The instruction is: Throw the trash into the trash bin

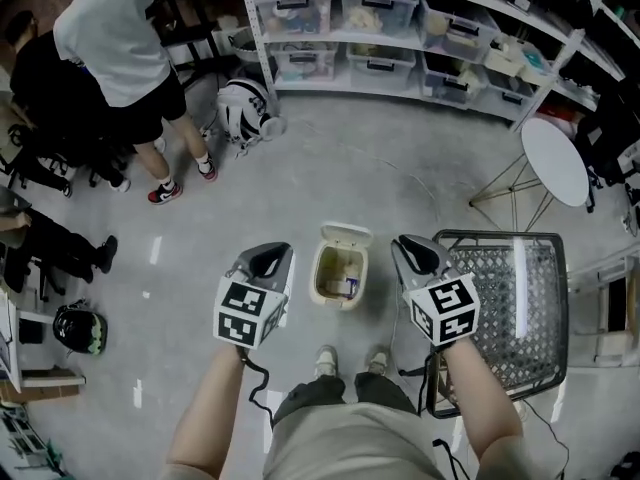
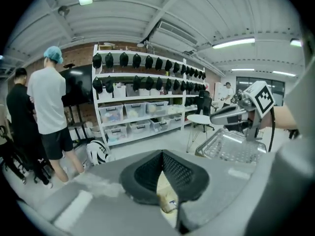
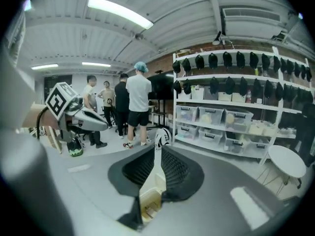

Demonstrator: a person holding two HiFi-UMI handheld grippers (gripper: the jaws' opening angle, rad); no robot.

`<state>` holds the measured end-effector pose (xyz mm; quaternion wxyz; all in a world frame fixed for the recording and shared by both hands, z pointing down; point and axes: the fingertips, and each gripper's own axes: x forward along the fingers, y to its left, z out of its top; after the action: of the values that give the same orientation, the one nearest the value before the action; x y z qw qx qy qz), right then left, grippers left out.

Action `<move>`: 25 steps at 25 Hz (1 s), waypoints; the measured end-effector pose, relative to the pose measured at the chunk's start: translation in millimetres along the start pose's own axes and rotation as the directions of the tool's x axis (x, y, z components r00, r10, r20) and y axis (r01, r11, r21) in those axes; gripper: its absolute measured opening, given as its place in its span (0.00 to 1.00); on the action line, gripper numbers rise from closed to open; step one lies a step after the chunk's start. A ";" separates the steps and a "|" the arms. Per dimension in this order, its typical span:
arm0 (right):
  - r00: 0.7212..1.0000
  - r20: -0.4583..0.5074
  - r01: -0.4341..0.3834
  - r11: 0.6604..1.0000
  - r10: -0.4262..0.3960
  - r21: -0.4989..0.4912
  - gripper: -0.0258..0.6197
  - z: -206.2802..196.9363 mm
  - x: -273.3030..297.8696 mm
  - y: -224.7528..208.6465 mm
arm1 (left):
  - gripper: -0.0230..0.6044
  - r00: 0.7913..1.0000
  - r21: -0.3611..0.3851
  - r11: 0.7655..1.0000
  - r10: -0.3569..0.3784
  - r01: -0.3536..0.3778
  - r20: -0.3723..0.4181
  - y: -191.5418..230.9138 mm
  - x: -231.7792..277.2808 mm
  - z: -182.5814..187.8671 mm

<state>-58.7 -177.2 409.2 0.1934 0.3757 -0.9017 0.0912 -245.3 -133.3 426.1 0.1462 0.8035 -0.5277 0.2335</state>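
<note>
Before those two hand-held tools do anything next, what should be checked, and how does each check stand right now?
1. Trash bin has its lid up: ok.
2. Something already lies inside the trash bin: ok.
3. Left gripper jaws together, nothing between them: ok.
4. Right gripper jaws together, nothing between them: ok.
5. More trash waiting to be picked up: cannot tell.
6. Person in the white shirt stands apart from the trash bin: ok.

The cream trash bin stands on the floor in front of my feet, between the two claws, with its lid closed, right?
Not quite. The trash bin does stand on the floor in front of your feet, between the left claw and the right claw, but its lid is open, tipped back. The head view shows it.
</note>
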 end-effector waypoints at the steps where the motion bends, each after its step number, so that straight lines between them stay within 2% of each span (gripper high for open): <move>1: 1.000 0.026 0.005 1.000 -0.005 0.005 0.11 12.2 -13.7 -0.3 | 0.04 1.000 0.012 1.000 -0.003 0.002 0.018 -5.0 -9.2 11.4; 7: 0.984 0.171 0.037 0.999 -0.040 0.021 0.09 73.8 -90.6 -1.4 | 0.04 0.990 0.133 0.991 -0.019 0.000 0.142 -36.8 -60.6 79.7; 13: 0.958 0.283 0.036 0.998 -0.048 0.047 0.05 106.5 -156.0 0.7 | 0.04 0.960 0.214 0.977 -0.050 -0.011 0.275 -72.6 -97.7 132.7; 16: 0.949 0.314 0.026 0.999 -0.038 0.042 0.05 116.7 -177.4 8.7 | 0.04 0.942 0.201 0.980 -0.072 0.005 0.327 -88.9 -110.8 153.0; 19: 0.945 0.324 0.022 0.999 -0.034 0.043 0.05 116.7 -189.3 13.0 | 0.04 0.902 0.178 0.983 -0.116 0.044 0.415 -105.5 -127.8 163.0; 20: 0.946 0.323 0.021 0.999 -0.034 0.045 0.05 114.5 -192.9 12.6 | 0.04 0.899 0.182 0.982 -0.124 0.050 0.421 -110.1 -131.2 162.0; 25: 0.944 0.326 0.023 0.997 -0.046 0.075 0.05 106.2 -209.3 -1.0 | 0.04 0.908 0.199 0.978 -0.135 0.059 0.397 -123.5 -124.1 159.4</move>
<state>46.9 -76.3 225.4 0.0294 0.4078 -0.9109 0.0556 -138.3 -63.8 226.6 -0.0302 0.8698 -0.4821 0.1002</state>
